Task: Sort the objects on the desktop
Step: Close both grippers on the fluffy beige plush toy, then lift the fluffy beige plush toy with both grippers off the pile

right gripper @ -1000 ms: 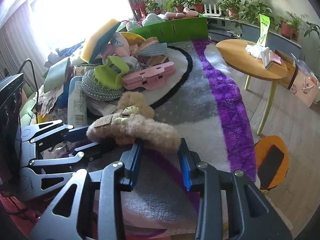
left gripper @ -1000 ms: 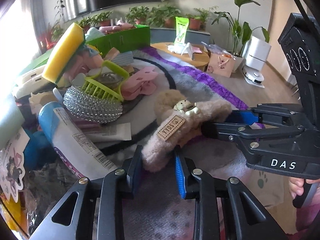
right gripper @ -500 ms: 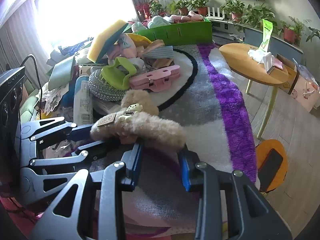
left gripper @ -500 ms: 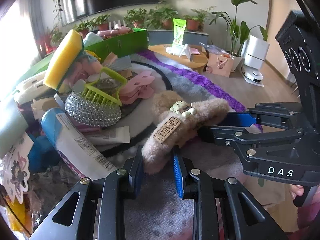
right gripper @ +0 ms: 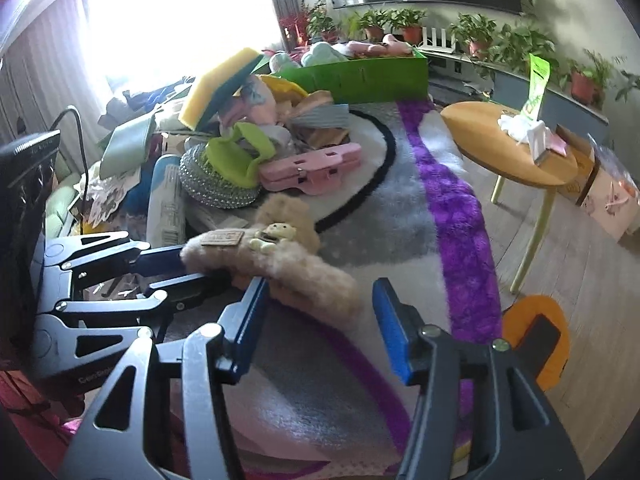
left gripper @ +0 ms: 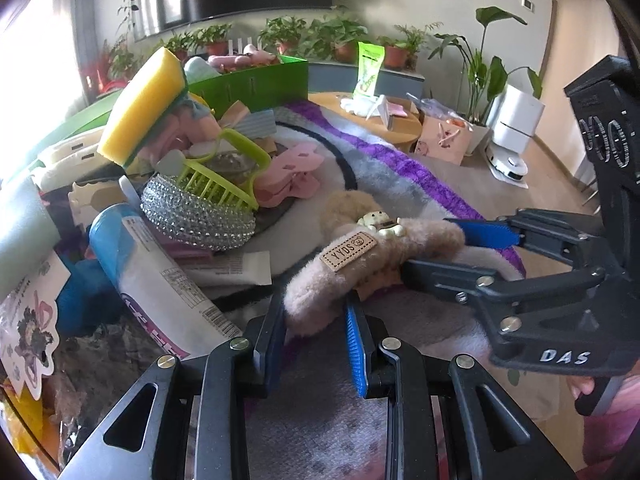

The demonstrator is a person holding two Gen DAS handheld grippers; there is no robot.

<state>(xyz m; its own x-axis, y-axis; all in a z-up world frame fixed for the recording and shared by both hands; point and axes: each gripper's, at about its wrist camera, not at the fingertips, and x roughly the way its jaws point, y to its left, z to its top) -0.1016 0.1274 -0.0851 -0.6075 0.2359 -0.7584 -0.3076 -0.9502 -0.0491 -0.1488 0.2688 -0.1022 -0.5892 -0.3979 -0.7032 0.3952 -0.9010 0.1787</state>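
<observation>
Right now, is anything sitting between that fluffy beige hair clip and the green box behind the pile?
Yes. The fluffy hair clip, pinched in the left claw, faces a heap before the green box: a rhinestone scrubber, a green comb, a pink clip and a yellow sponge. The right claw has just been opening.

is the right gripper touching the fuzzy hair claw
Apart on one side: the right wrist view shows rug between the right gripper's far finger and the fuzzy hair claw; its fingers have just been opening.

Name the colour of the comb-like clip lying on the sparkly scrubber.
Lime green. The clip shows best in the left wrist view, resting on the scrubber.
</observation>
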